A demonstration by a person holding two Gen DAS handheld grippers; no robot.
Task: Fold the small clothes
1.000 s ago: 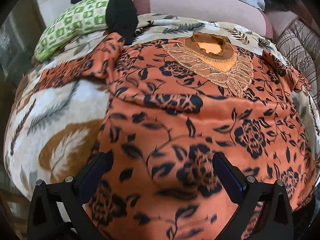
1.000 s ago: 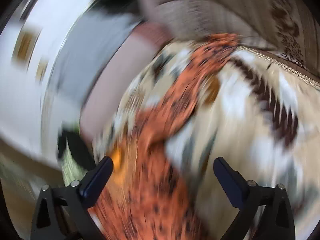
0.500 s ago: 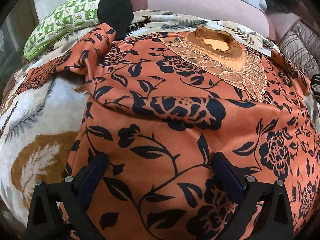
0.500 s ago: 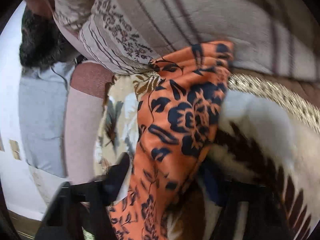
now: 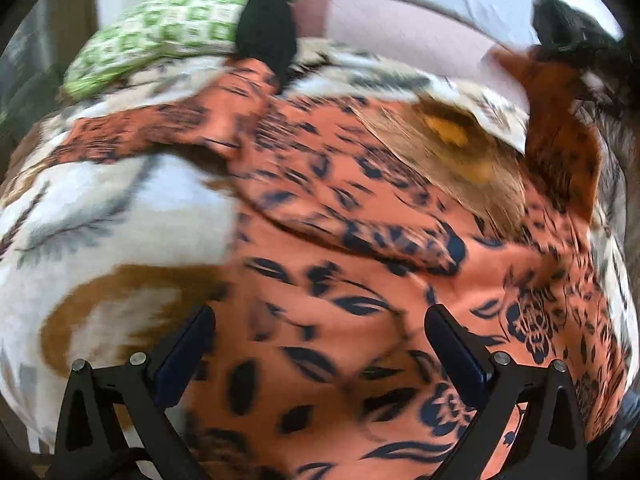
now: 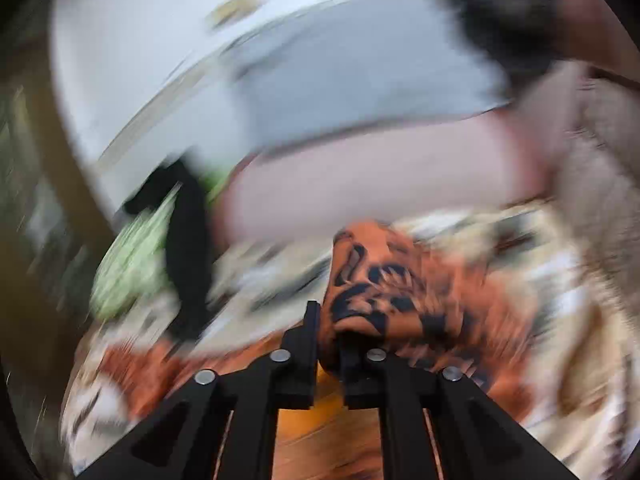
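An orange garment point(image 5: 340, 208) with dark floral print and a lace neckline lies spread on a feather-print blanket point(image 5: 100, 208). My left gripper point(image 5: 320, 320) hovers open over its lower part, with nothing pinched. At the right of the left wrist view, one sleeve point(image 5: 560, 140) stands lifted off the bed. In the blurred right wrist view my right gripper point(image 6: 330, 332) has a bunch of that orange sleeve point(image 6: 380, 280) between its narrow jaws, which are opening while the pads still press the cloth.
A green checked pillow point(image 5: 172, 36) with a black cloth point(image 5: 264, 28) draped over it lies at the bed's far left. A pink cushion point(image 5: 400, 28) and a pale grey cloth point(image 6: 360, 80) line the back. A dark fuzzy item point(image 5: 580, 40) sits far right.
The right gripper shut on the sleeve, then rose and swung it across while rolling. The left gripper slid sideways over the garment, staying open. The right sleeve now stands up off the blanket.
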